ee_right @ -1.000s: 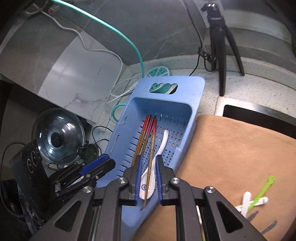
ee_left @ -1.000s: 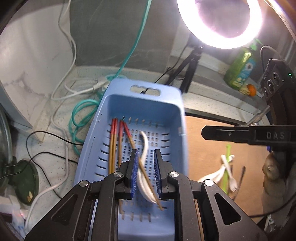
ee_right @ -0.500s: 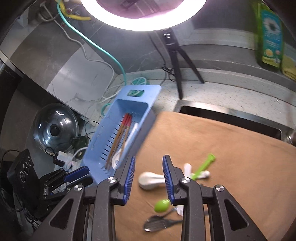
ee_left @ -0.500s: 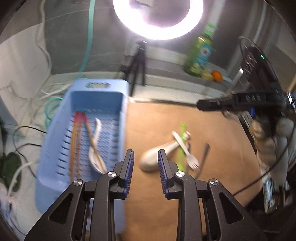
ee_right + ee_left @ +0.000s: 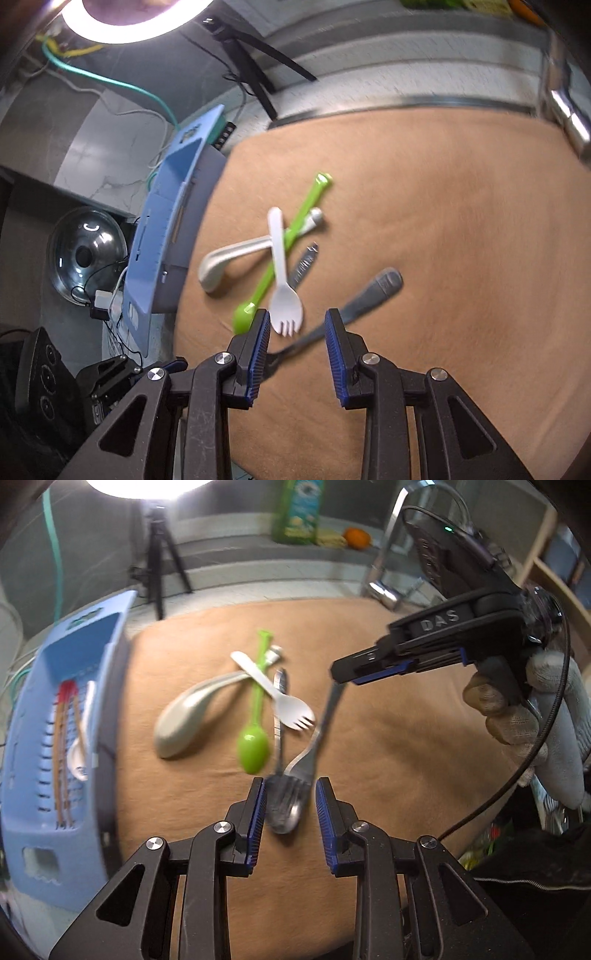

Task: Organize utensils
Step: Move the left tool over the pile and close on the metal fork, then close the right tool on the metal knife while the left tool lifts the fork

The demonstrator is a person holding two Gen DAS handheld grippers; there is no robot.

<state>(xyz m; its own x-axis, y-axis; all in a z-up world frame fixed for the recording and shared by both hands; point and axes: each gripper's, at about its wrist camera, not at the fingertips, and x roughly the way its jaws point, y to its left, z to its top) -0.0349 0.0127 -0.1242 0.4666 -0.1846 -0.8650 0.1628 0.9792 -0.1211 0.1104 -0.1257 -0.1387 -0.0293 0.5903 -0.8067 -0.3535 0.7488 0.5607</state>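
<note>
Loose utensils lie on a brown mat (image 5: 388,709): a beige ladle-like spoon (image 5: 184,716), a green spoon (image 5: 255,734), a white plastic fork (image 5: 280,698), a metal spoon (image 5: 281,805) and a metal fork (image 5: 314,746). My left gripper (image 5: 290,818) is open, its fingers either side of the metal spoon's bowl and the fork's tines. My right gripper (image 5: 297,350) is open above the metal fork (image 5: 354,302), near the white fork (image 5: 282,288) and green spoon (image 5: 273,266). The blue basket (image 5: 33,775) at left holds chopsticks and a white spoon.
A tripod (image 5: 159,554), green bottle (image 5: 299,509) and orange (image 5: 356,537) stand on the back ledge, a tap (image 5: 388,554) at the right. In the right wrist view a pot lid (image 5: 86,254) and cables lie left of the basket (image 5: 166,229).
Both grippers swung right from over the basket to the mat and opened wider. The left one now brackets the metal spoon; the right one hovers over the metal fork.
</note>
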